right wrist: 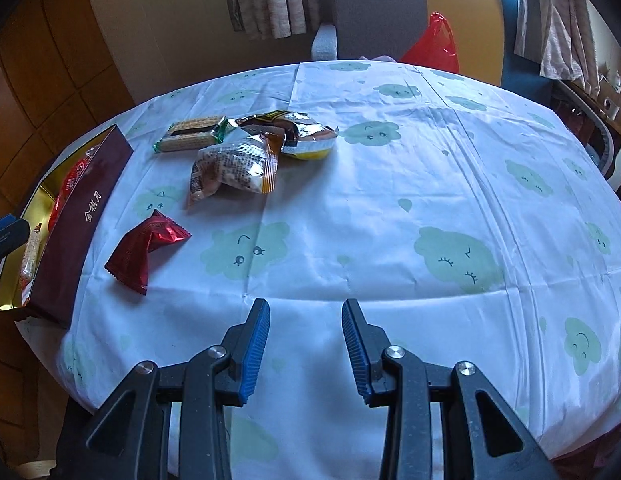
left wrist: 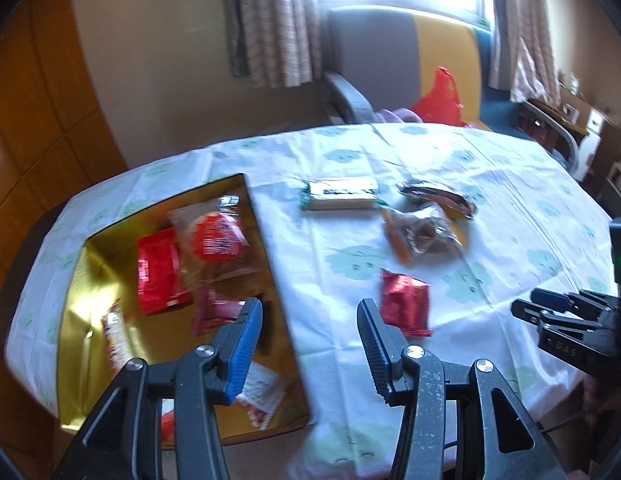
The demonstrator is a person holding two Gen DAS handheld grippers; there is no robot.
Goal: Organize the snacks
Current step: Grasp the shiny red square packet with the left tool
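- Left gripper: fingers spread, nothing between them, above the gold-lined box's right wall.
- Right gripper: fingers apart, empty (bare tablecloth beneath).
- Red packet lies beside the box; three more snacks farther back.

Clothed table; box, loose snacks.

Gold-lined box holds red packets; 4 snacks lie beside it.
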